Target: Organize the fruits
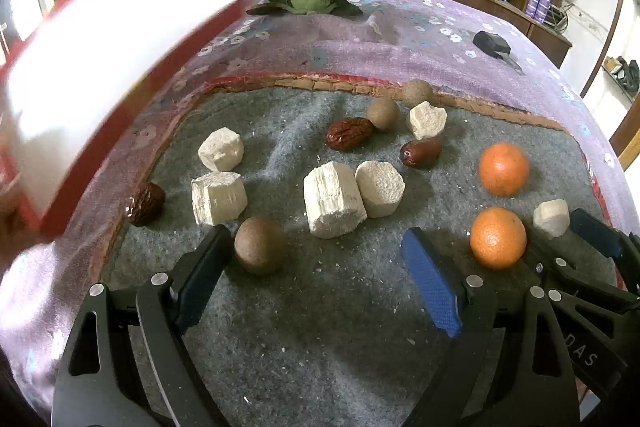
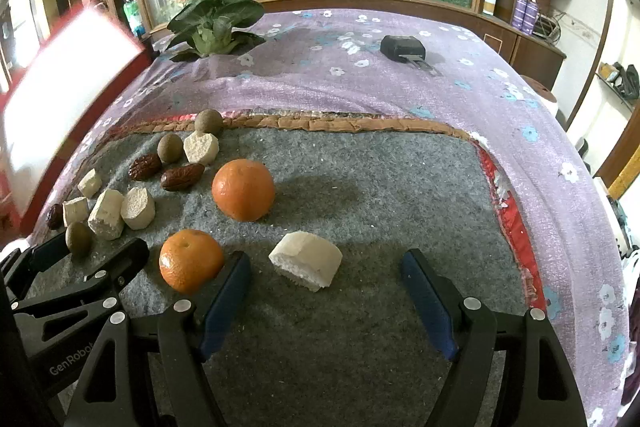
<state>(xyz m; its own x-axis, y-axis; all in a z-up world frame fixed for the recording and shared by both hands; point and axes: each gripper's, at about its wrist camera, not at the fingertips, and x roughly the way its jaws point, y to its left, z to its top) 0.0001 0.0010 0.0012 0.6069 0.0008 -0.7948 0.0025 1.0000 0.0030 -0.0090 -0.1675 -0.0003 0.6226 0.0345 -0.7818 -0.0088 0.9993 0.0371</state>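
Both tongs low over grey felt mat point(image 2: 360, 187) on purple flowered cloth point(image 2: 400, 83). Left gripper point(image 1: 316, 279): jaws spread wide, empty; round brown longan point(image 1: 259, 245) just inside its left finger. Right gripper point(image 2: 326, 301): jaws spread wide, empty; pale cream broken chunk point(image 2: 306, 261) between fingertips, not touching. Near round orange fruit point(image 2: 191, 261) lies betw. the two grippers; far orange point(image 2: 243, 189) behind it. Wrinkled red dates point(image 1: 349, 133), more chunks & longans scattered at mat's left. Blurred red-rimmed white tray point(image 1: 100, 75) at far left.
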